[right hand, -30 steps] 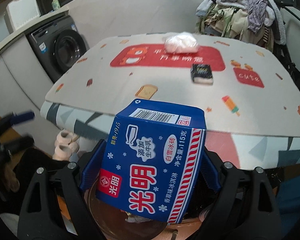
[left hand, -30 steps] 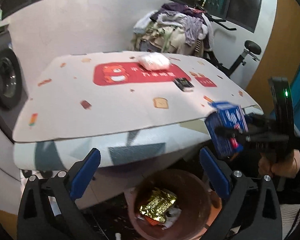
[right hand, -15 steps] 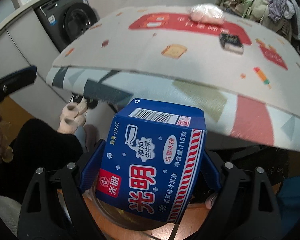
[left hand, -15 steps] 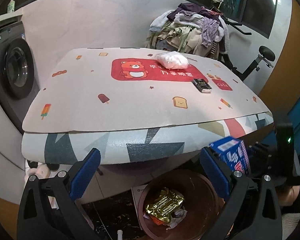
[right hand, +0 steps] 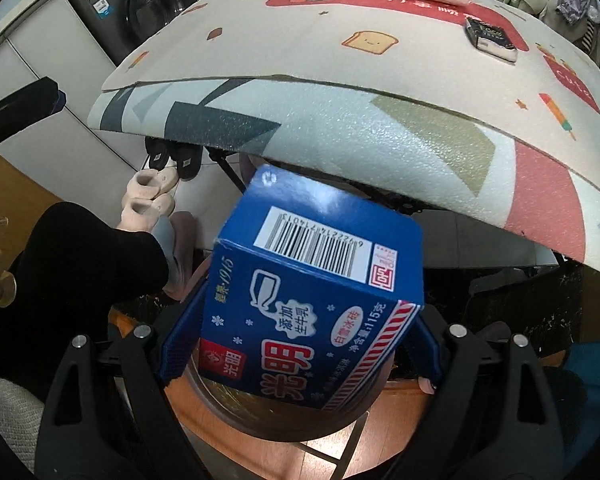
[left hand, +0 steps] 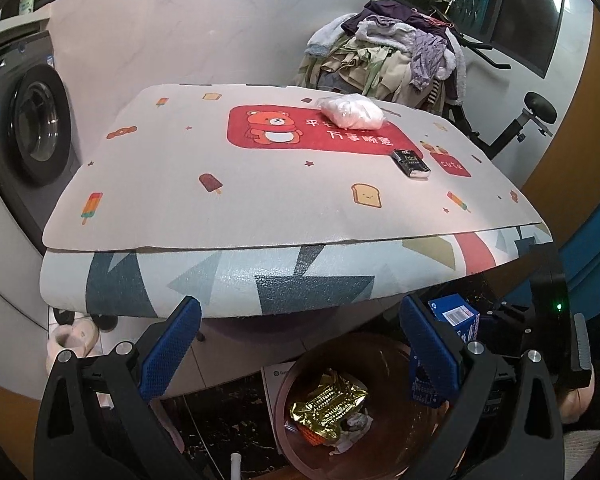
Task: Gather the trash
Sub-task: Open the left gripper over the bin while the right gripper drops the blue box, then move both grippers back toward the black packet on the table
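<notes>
1. Two grippers are low in front of the bench's (left hand: 260, 184) near edge, over a round brown bin (left hand: 380, 362) on the floor
2. The left gripper (left hand: 300, 312) has its jaws spread wide with nothing between them; the bin shows through the gap
3. The right gripper (right hand: 300, 320) has a blue ice-cream carton (right hand: 312, 312) between its jaws, tilted with its barcode end up and leaning away over the bin's mouth; whether the pads actually pinch it cannot be told
4. In the left wrist view the carton sits at the bin's right rim, partly hidden behind that gripper's right finger
5. A crumpled gold foil wrapper (left hand: 328, 400) and some white scraps lie in the bin's bottom
6. On the bench a white plastic bag (left hand: 352, 112) rests near the far edge, and a small black box (left hand: 411, 162) lies nearer the right edge, well apart from the bag
7. A washing machine (left hand: 32, 128) stands left of the bench, a heap of clothes (left hand: 388, 56) beyond its far edge, and slippers (right hand: 152, 192) lie on the floor under it
</notes>
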